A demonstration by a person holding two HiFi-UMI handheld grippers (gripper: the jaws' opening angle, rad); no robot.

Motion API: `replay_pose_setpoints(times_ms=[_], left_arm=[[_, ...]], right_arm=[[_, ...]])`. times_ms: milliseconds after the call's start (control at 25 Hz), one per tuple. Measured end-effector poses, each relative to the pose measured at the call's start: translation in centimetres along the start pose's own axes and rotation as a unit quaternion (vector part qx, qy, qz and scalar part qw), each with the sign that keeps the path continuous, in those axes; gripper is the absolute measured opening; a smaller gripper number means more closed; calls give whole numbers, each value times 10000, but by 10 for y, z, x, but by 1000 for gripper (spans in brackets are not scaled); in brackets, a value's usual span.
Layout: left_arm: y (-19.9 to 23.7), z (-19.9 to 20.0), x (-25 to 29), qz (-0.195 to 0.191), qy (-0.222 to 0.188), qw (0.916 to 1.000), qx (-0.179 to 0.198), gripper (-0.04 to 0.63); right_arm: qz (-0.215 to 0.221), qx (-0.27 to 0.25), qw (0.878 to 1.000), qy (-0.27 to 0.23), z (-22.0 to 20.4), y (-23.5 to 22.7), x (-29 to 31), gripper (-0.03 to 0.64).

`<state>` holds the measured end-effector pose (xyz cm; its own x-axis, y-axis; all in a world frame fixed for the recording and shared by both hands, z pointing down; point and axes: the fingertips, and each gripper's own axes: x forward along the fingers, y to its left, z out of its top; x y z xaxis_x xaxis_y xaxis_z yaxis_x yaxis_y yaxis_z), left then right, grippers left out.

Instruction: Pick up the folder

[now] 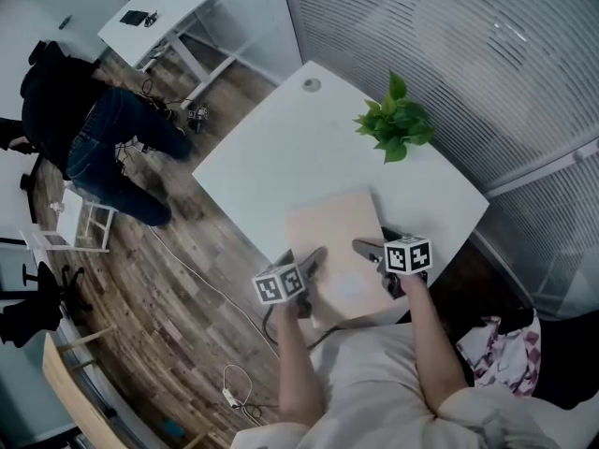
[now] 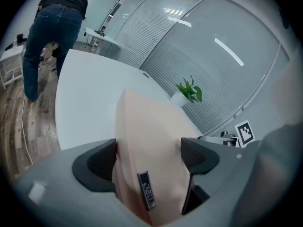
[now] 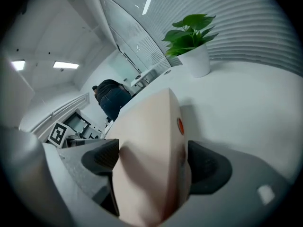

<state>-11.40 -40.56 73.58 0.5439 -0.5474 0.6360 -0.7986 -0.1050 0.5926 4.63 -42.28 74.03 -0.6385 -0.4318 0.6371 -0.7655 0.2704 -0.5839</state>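
I'm in an office: glass partition walls (image 1: 449,73), a white counter (image 1: 281,148), potted plant (image 1: 395,124), second desk (image 1: 154,17), wood floor (image 1: 159,307).

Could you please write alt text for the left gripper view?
A pale pink folder sits between the jaws of the open left claw, on a white table. Beyond are a potted plant and a person in jeans.
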Motion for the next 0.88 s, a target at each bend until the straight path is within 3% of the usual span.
replay_pose_setpoints(times_ms=[200, 480, 880], left_arm=[[2, -8, -1, 112, 98, 9999, 14, 416], [3, -9, 1, 425, -76, 9990, 130, 423], [-6, -6, 2, 551, -211, 9982, 133, 425]], right_arm=[[10, -103, 9998, 169, -7, 4, 3, 449], [-202, -254, 9992, 231, -11, 3, 7, 449], [-544, -491, 9973, 51, -7, 5, -6, 448]])
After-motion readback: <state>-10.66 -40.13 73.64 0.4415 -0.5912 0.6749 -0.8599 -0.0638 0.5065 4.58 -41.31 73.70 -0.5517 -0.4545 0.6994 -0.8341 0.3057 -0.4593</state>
